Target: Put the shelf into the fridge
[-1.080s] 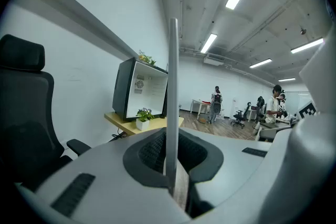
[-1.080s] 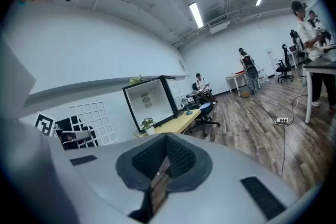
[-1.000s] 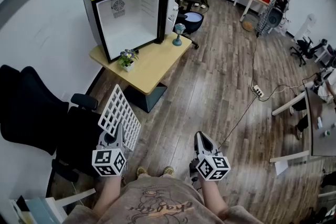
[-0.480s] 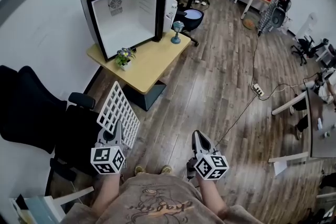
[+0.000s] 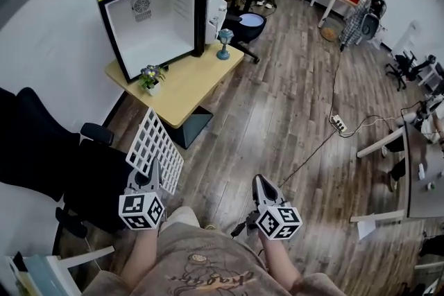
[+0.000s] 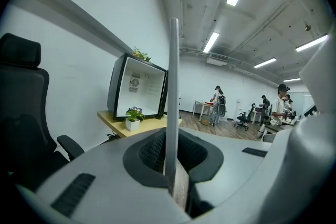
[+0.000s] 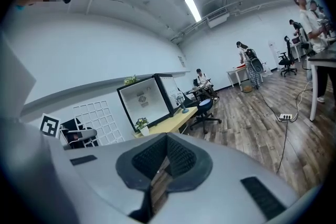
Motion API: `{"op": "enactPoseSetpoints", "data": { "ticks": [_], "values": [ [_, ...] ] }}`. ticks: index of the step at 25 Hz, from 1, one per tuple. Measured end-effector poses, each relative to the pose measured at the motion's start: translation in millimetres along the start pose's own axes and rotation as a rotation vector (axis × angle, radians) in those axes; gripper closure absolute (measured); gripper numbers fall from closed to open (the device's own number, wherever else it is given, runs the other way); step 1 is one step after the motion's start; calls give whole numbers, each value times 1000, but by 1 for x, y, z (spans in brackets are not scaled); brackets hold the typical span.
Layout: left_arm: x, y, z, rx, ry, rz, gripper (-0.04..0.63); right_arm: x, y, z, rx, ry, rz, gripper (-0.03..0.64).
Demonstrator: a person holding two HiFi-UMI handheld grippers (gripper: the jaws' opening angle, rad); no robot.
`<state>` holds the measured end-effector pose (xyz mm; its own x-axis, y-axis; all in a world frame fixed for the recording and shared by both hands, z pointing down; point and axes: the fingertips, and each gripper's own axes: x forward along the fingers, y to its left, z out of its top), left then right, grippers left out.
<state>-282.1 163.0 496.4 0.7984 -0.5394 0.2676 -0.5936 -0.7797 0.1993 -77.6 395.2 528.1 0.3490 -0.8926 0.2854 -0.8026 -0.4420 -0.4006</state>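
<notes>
A white wire-grid shelf [image 5: 154, 150] is held edge-on by my left gripper [image 5: 151, 179], which is shut on its near edge; in the left gripper view the shelf [image 6: 171, 107] stands as a thin upright bar between the jaws. The small black fridge [image 5: 149, 14] stands with its door open and its white inside bare on a wooden table [image 5: 182, 83], some way ahead. My right gripper [image 5: 262, 185] is shut with nothing in it, low at the right. The fridge [image 7: 144, 97] and the shelf [image 7: 98, 120] also show in the right gripper view.
A potted plant [image 5: 149, 77] and a small blue lamp [image 5: 225, 43] stand on the table in front of the fridge. A black office chair [image 5: 48, 163] is at my left. A cable and power strip [image 5: 338, 123] lie on the wooden floor. People sit and stand at the back.
Fridge and table have shifted left and slightly up in the head view as I step forward. Both grippers keep their hold and pose; the shelf stays in the left one.
</notes>
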Motion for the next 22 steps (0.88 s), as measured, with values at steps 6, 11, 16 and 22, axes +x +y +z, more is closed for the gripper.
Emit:
{"op": "enactPoseSetpoints", "data": {
  "ticks": [6, 11, 16, 22],
  "values": [
    [25, -15, 7, -1, -1, -19, 548, 13, -16, 1, 18, 22, -3, 618],
    [67, -20, 13, -7, 2, -49, 548, 42, -30, 11, 30, 26, -15, 618],
    [125, -27, 20, -22, 19, -99, 548, 80, -50, 37, 26, 6, -42, 618],
    [201, -43, 43, -9, 36, -173, 548, 123, -80, 76, 38, -27, -98, 617]
  ]
}}
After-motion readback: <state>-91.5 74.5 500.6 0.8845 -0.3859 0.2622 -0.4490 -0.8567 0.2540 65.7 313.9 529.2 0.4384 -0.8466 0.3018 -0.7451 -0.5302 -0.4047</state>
